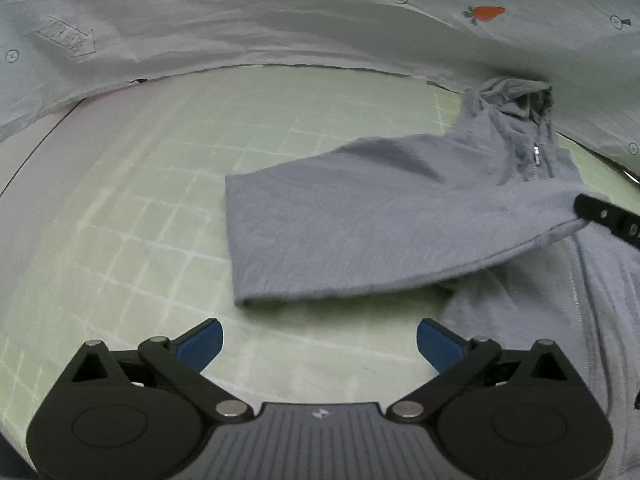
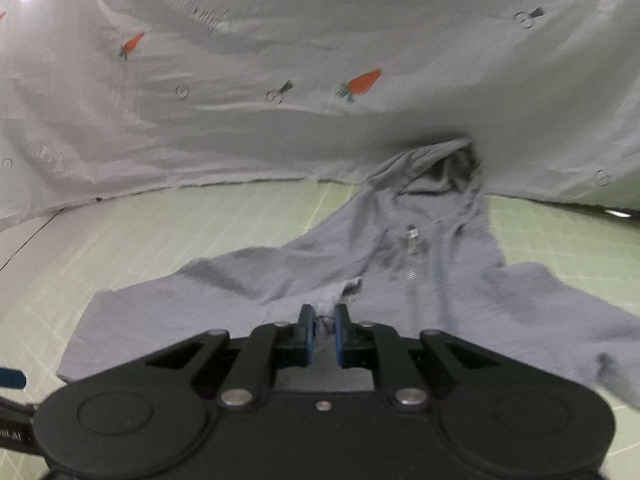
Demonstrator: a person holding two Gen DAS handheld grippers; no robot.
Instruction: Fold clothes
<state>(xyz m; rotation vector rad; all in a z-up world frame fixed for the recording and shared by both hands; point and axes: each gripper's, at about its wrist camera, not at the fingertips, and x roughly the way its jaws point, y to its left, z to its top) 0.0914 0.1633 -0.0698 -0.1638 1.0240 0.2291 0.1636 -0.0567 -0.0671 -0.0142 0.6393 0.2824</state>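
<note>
Grey zip hoodie [image 1: 400, 216] lies on the green grid mat [image 1: 140, 200], hood far against the white backdrop sheet [image 1: 240, 20]. Right gripper [image 2: 322, 320] pinches a fabric edge — likely lifting it to fold. Left gripper [image 1: 318, 340] hangs wide and empty near the sleeve.

A grey zip-up hoodie [image 1: 400, 220] lies on the green grid mat [image 1: 160, 200], hood bunched at the mat's far edge, one sleeve folded across its front.
</note>
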